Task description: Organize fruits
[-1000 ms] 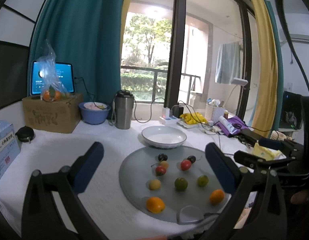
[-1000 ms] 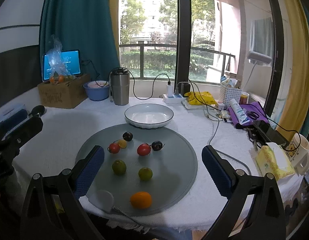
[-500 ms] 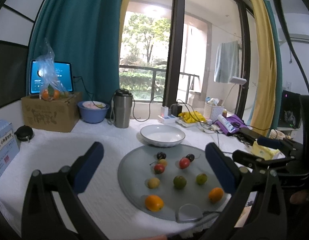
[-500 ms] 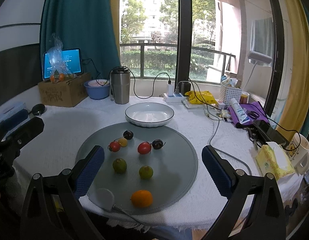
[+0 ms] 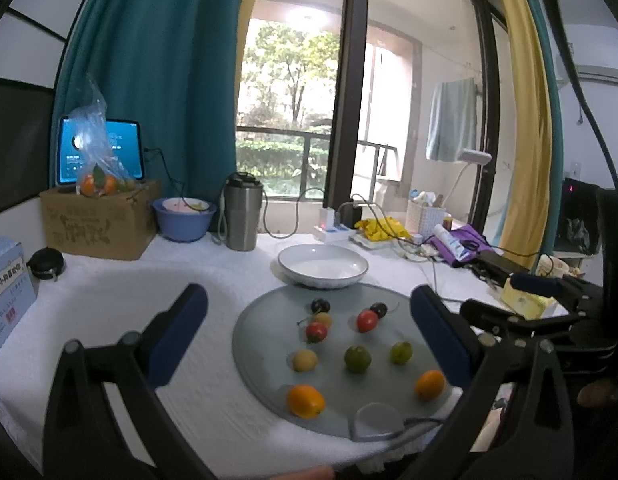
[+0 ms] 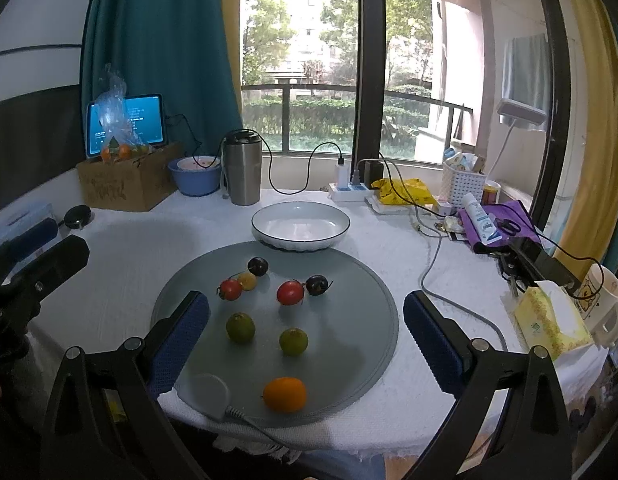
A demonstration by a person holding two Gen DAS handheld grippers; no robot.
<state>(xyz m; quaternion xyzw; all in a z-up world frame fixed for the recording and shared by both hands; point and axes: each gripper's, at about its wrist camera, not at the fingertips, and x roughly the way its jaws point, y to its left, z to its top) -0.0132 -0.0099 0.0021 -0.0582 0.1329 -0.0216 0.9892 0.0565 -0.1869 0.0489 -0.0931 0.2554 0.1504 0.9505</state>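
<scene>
Several small fruits lie on a round grey mat (image 6: pixel 349 280) (image 5: pixel 265 344): two orange kumquats (image 5: pixel 305 401) (image 5: pixel 429 385), two green ones (image 6: pixel 240 327) (image 6: pixel 293 341), red tomatoes (image 6: pixel 290 292) (image 6: pixel 230 289), a yellow one (image 5: pixel 305 360) and two dark cherries (image 6: pixel 258 266) (image 6: pixel 317 284). An empty white bowl (image 6: pixel 301 226) (image 5: pixel 323 266) stands just behind the mat. My left gripper (image 5: pixel 309 320) is open and empty, above the mat's near left. My right gripper (image 6: pixel 307 320) is open and empty, above the mat's near edge.
At the back stand a steel tumbler (image 6: pixel 242 172), a blue bowl (image 6: pixel 195 176), a cardboard box (image 6: pixel 127 184) with bagged fruit, and a tablet. A power strip, cables, basket and tissue pack (image 6: pixel 551 328) crowd the right. A white disc with cable (image 6: pixel 207 394) lies on the mat's front.
Both grippers have risen and drawn slightly back; the mat and fruits sit a little lower and smaller in both views. Nothing was grasped or moved.
</scene>
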